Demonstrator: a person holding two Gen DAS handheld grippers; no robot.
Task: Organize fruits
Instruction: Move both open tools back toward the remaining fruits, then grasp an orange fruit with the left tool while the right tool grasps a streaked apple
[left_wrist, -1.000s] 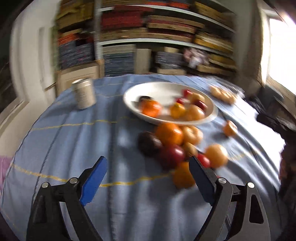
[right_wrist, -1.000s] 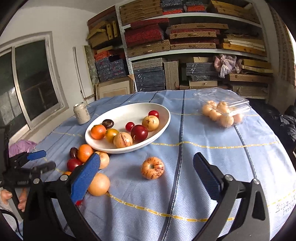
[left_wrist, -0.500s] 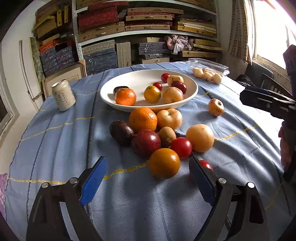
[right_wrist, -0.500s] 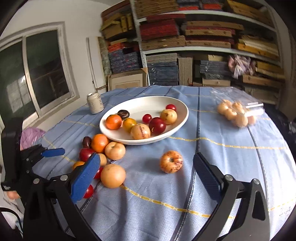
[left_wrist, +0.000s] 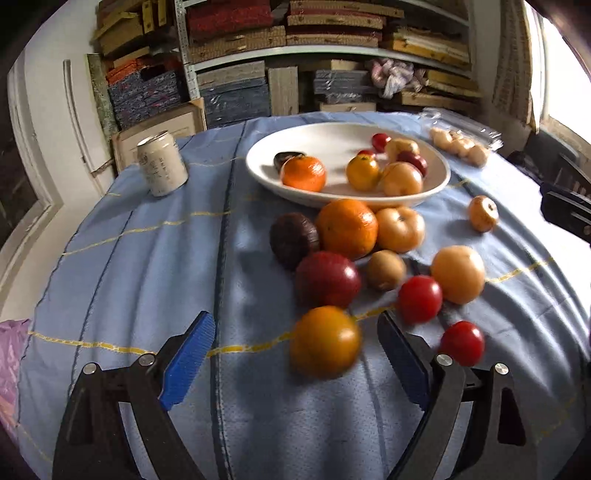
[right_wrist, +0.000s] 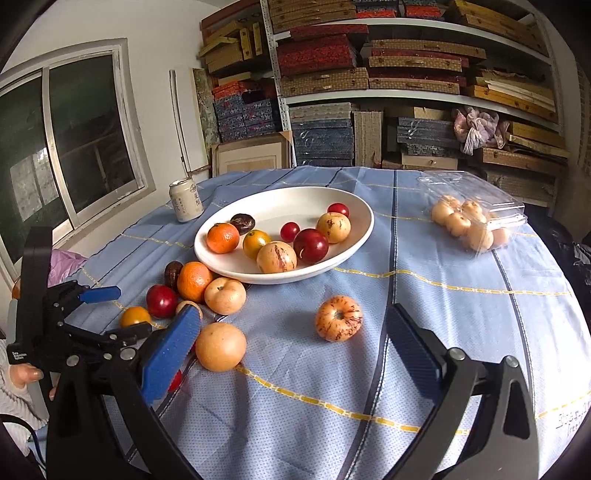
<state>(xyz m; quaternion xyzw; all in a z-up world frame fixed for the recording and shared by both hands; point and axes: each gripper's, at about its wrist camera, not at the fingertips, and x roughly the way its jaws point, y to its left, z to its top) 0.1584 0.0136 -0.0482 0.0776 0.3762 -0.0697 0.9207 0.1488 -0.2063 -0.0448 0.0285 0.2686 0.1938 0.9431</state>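
Sitting btwn open left tool (left_wrist: 291, 354) pads, unheld: orange tomato (left_wrist: 325, 341).

Two hand-held grippers hover low, both tilted forward and down. The left gripper (left_wrist: 295, 354) has its blue-padded fingers (left_wrist: 186, 360) spread wide, nothing pinched between them. The right gripper (right_wrist: 291, 350) likewise stands agape, its blue pads (right_wrist: 168, 354) apart and bare. From the right wrist view the left gripper (right_wrist: 99, 314) shows out to the left side, a bare thumb and fingertips (right_wrist: 31, 374) of the person's left hand wrapped around its black handle.
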